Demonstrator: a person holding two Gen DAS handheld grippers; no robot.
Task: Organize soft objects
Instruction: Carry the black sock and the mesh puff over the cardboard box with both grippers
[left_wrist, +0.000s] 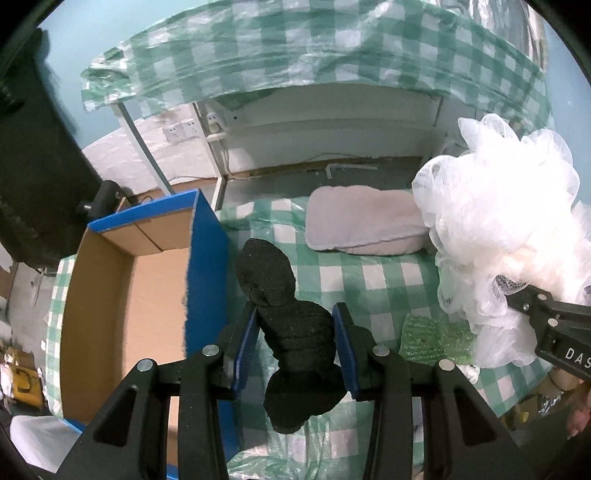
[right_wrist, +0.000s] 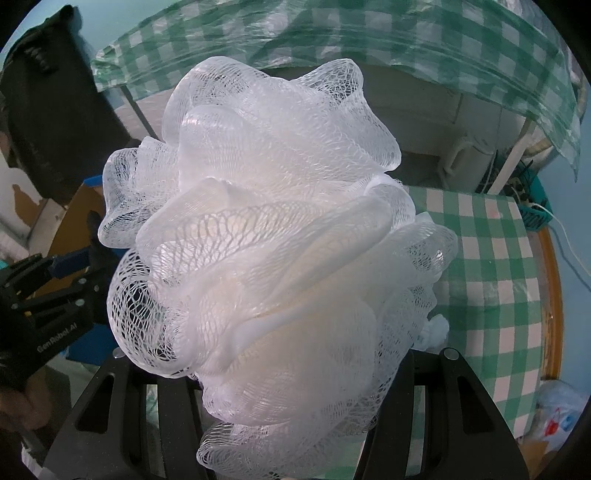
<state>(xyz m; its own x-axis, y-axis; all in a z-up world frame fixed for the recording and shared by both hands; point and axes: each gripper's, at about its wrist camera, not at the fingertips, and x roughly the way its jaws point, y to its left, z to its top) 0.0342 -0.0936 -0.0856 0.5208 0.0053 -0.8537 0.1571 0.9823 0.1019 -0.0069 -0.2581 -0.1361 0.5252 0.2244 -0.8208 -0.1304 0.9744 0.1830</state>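
1. Holding in my left gripper: one black sock, rolled and crumpled. The blue-padded jaws pinch it at its middle; one end sticks up past the pads, the other hangs below them, clear of the table.
2. Right gripper: one white mesh bath pouf, bunched between the jaws and filling most of that wrist view. The pads are hidden by the netting, but in the left wrist view a black finger presses into the pouf's underside, so I record it as gripped.
3. Table, covered in green-and-white checked plastic sheet.
4. Cardboard box with blue outer walls, open top, plain brown inside, standing on the table at the left of the sock. I see nothing in the part of it that shows.
5. Grey folded cloth or pad, lying flat on the table at the far side, beyond the sock.
6. Green textured scrubbing pad, lying on the table between the two grippers, partly under the pouf's edge.
7. Second checked sheet draped over a surface behind.
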